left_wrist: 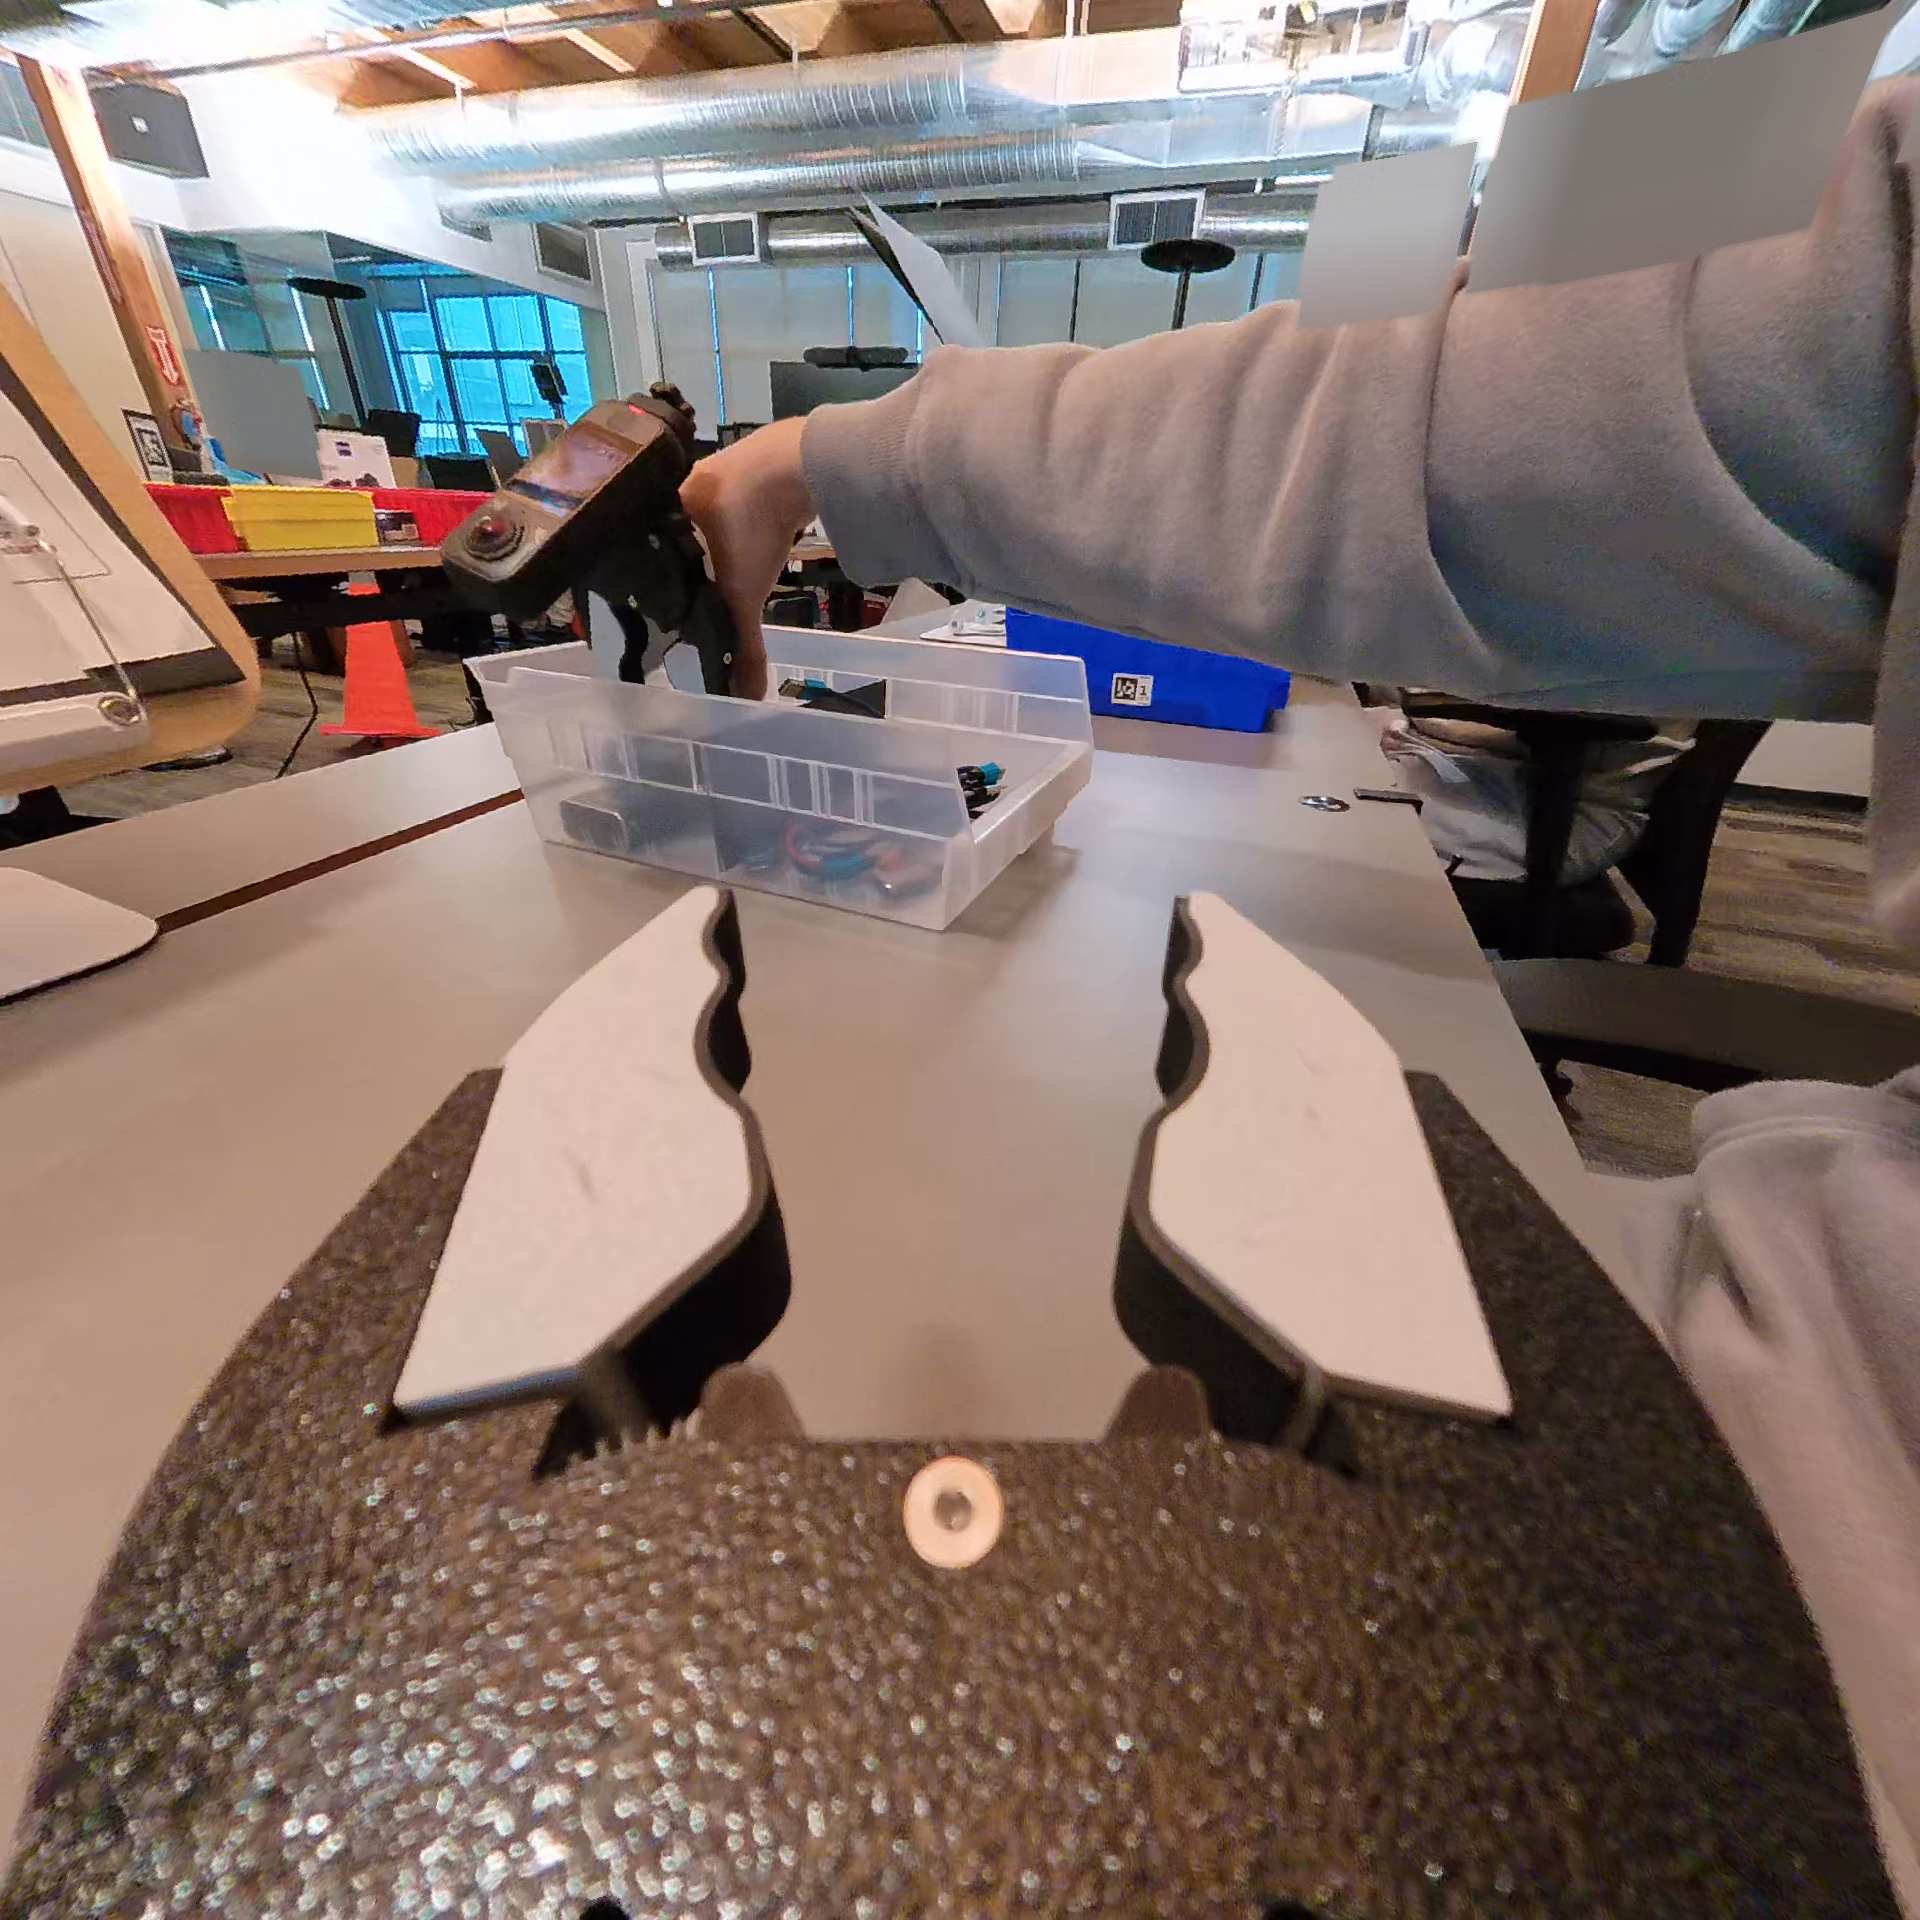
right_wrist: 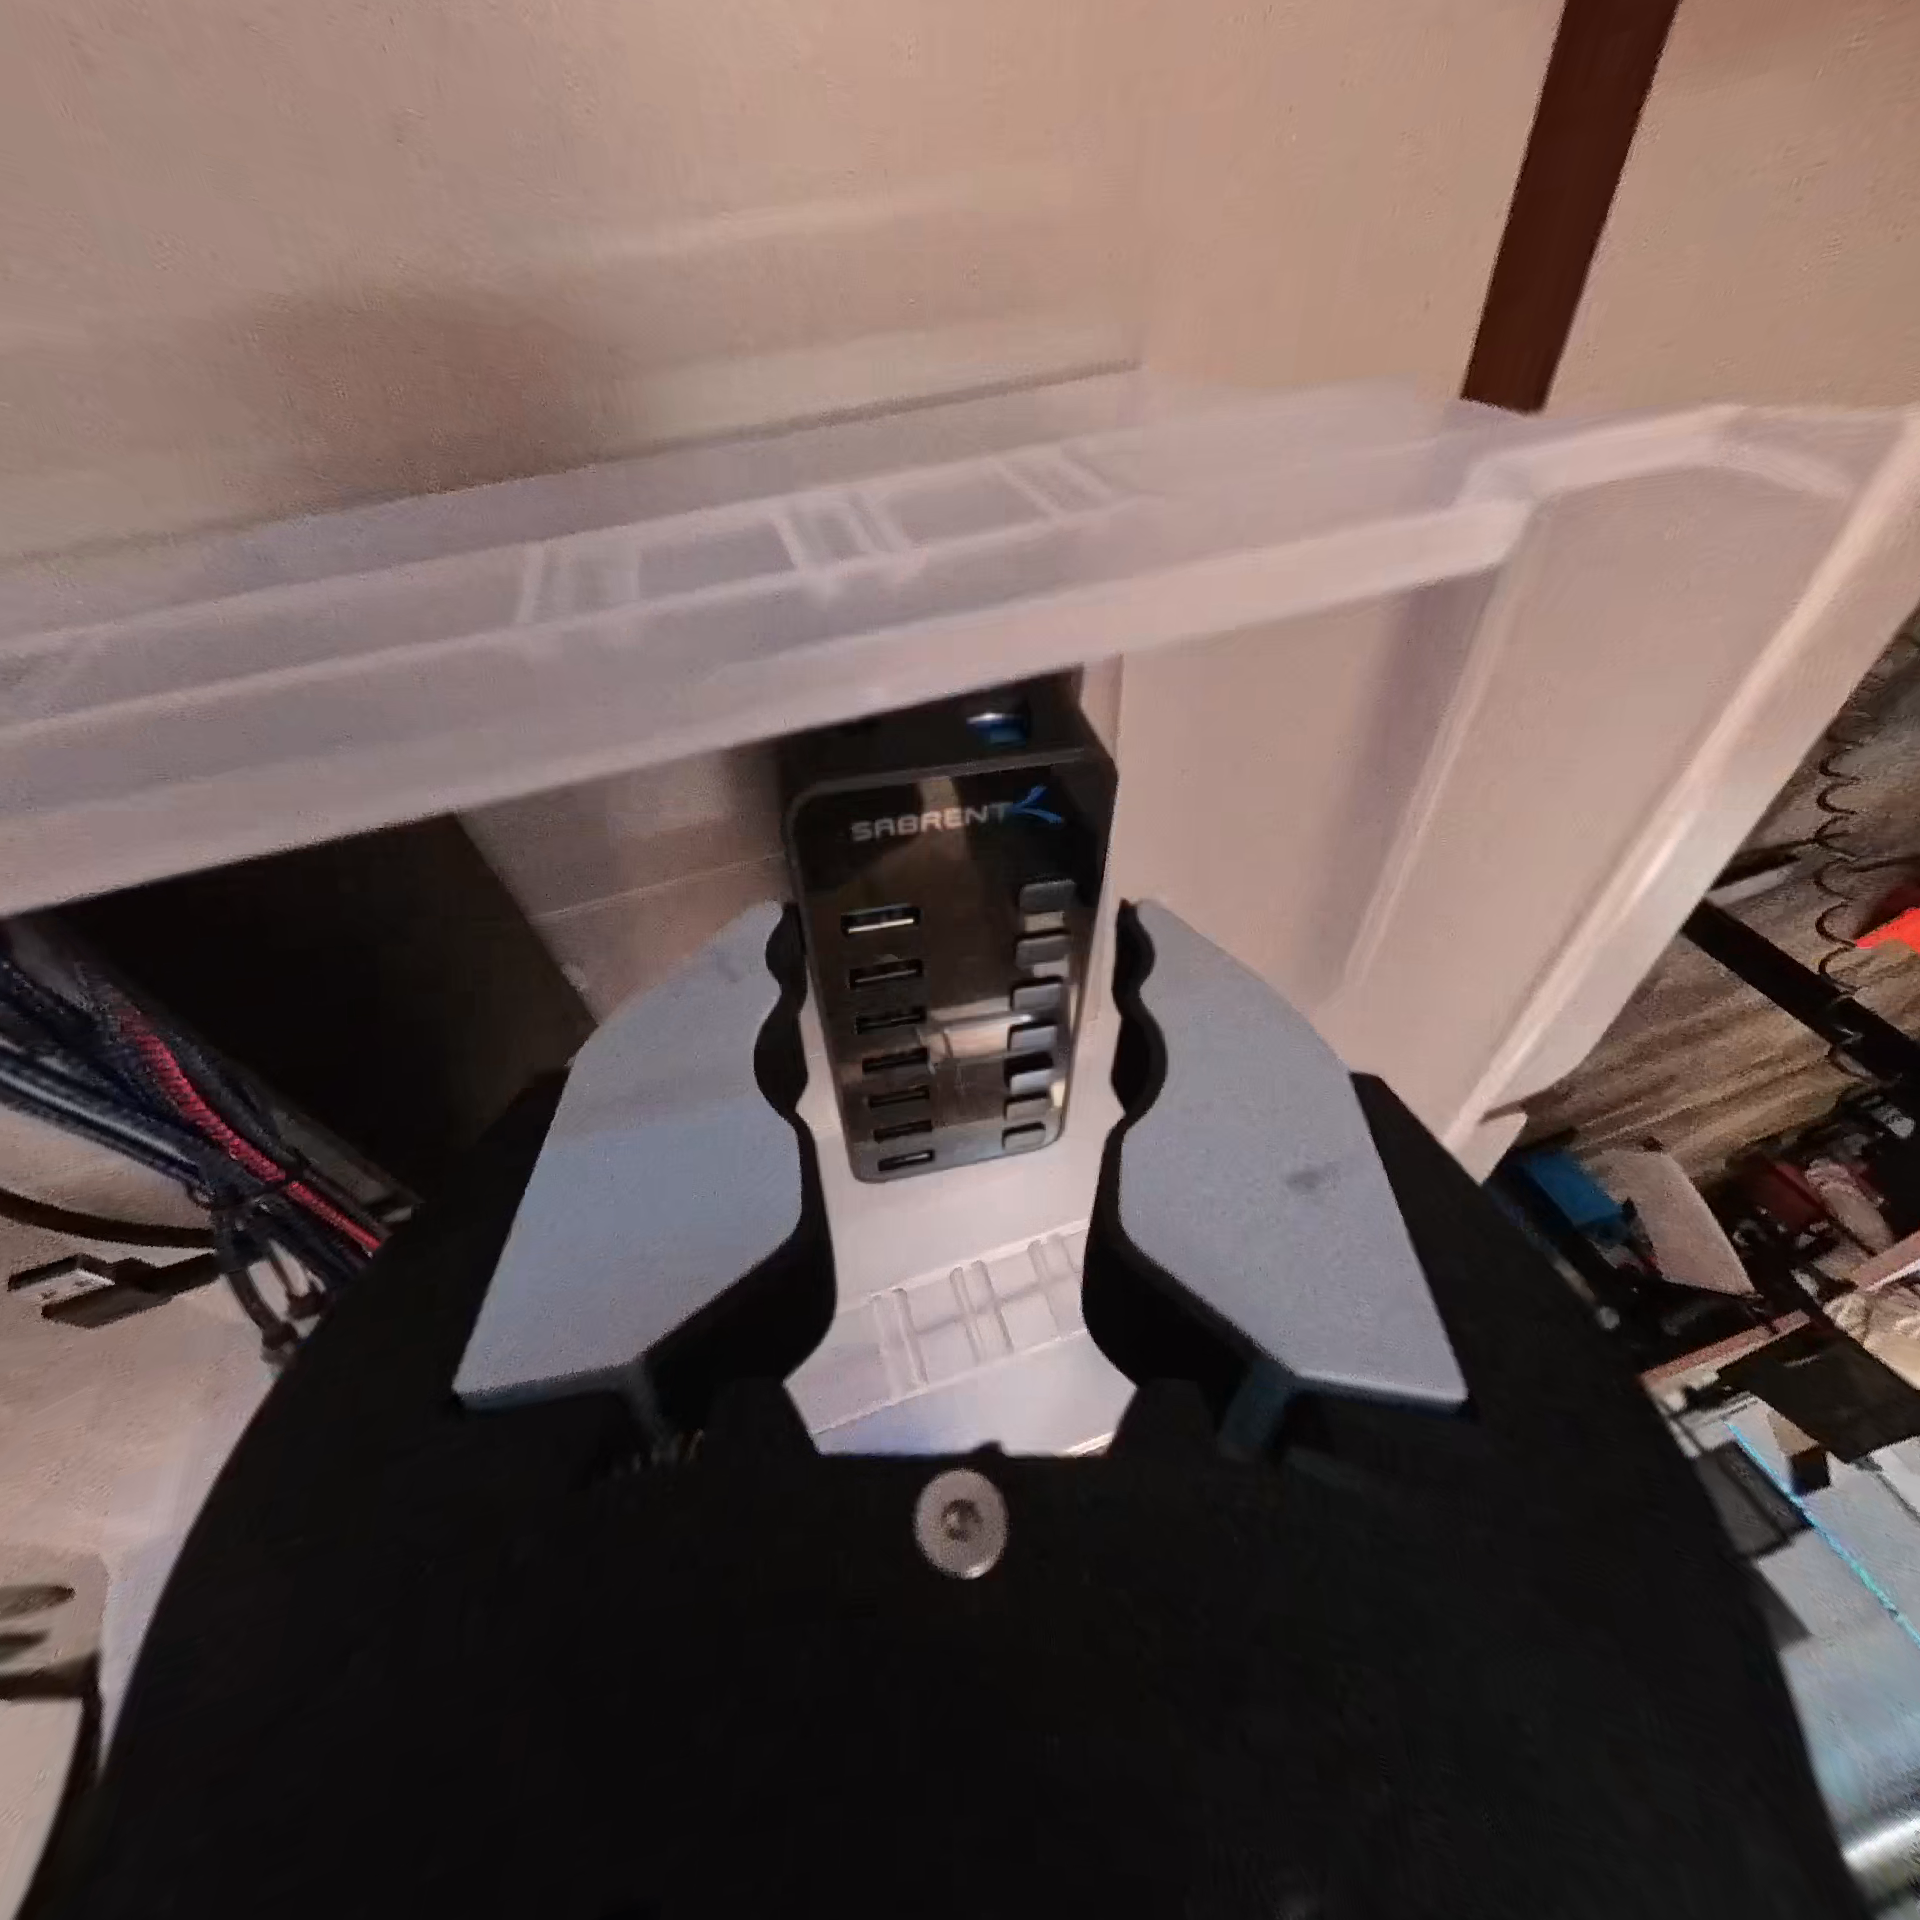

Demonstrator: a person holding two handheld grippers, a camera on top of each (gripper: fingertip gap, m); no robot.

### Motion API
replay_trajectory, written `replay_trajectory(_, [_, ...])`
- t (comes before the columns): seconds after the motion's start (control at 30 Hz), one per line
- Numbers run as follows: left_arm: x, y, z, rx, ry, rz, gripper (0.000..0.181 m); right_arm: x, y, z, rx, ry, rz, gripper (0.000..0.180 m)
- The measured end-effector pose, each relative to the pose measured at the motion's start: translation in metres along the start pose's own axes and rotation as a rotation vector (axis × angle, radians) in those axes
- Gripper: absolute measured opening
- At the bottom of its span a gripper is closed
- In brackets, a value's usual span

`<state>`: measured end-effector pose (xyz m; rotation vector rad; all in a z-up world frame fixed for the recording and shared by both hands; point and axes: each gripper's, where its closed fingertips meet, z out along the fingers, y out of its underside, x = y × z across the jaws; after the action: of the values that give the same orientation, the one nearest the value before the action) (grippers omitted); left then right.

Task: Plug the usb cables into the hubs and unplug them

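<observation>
Step in hand: fetching a hub from the clear bin (left_wrist: 790, 790), mid-frame on the grey table (left_wrist: 312, 1039) in the left wrist view. No plugging has started, judging by how things lie.

The right gripper (right_wrist: 951, 935) is down inside the bin, fingers straddling a black hub (right_wrist: 951, 977) at frame centre. The jaws stand at about the hub's width, close to its sides; contact cannot be confirmed, so it does not read as a firm hold. The hub shows a column of ports on its left and a column of switches on its right. There is a white brand mark near its top; the wording is not copied here.

Braided cables (right_wrist: 156, 1122), black and red, lie at the left edge, with a loose plug below them.

The left gripper (left_wrist: 951, 935) hovers over bare table near the bin, jaws wide, holding nothing.

Next move likely calls for closing on the hub's long sides, then lifting it clear of the bin's rim overhead.

A blue bin (left_wrist: 1143, 675) at the upper right carries a square code tag.
</observation>
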<state>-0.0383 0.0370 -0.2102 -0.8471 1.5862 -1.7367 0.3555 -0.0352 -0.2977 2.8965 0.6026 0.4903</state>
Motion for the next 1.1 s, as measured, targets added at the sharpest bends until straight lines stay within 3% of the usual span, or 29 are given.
replay_trajectory(0.1, [0.003, 0.005, 0.002, -0.021, 0.005, 0.019, 0.079, 0.005, 0.004, -0.012, 0.091, 0.054, 0.094, 0.064])
replay_trajectory(0.27, [0.002, 0.008, 0.003, -0.027, -0.015, 0.004, 0.079, 0.01, 0.047, -0.074, 0.322, 0.371, 0.454, 0.064])
replay_trajectory(0.37, [0.003, 0.012, 0.011, -0.035, -0.018, 0.001, 0.086, -0.042, 0.095, -0.094, 0.458, 0.456, 0.792, 0.062])
replay_trajectory(0.43, [0.005, 0.012, 0.018, -0.029, -0.007, -0.022, 0.088, -0.081, 0.114, -0.092, 0.555, 0.481, 0.904, 0.063])
replay_trajectory(0.53, [0.0, 0.015, 0.038, -0.04, -0.061, -0.067, 0.086, -0.128, 0.145, -0.078, 0.56, 0.493, 1.04, 0.071])
replay_trajectory(0.87, [-0.014, 0.0, 0.184, -0.201, -0.322, -0.11, 0.09, -0.155, 0.18, -0.078, 0.534, 0.589, 1.137, 0.087])
replay_trajectory(0.93, [-0.02, 0.004, 0.208, -0.258, -0.38, -0.13, 0.092, -0.157, 0.186, -0.08, 0.508, 0.611, 1.121, 0.09])
replay_trajectory(1.1, [-0.048, 0.033, 0.246, -0.433, -0.507, -0.112, 0.08, -0.158, 0.193, -0.088, 0.55, 0.625, 1.138, 0.09])
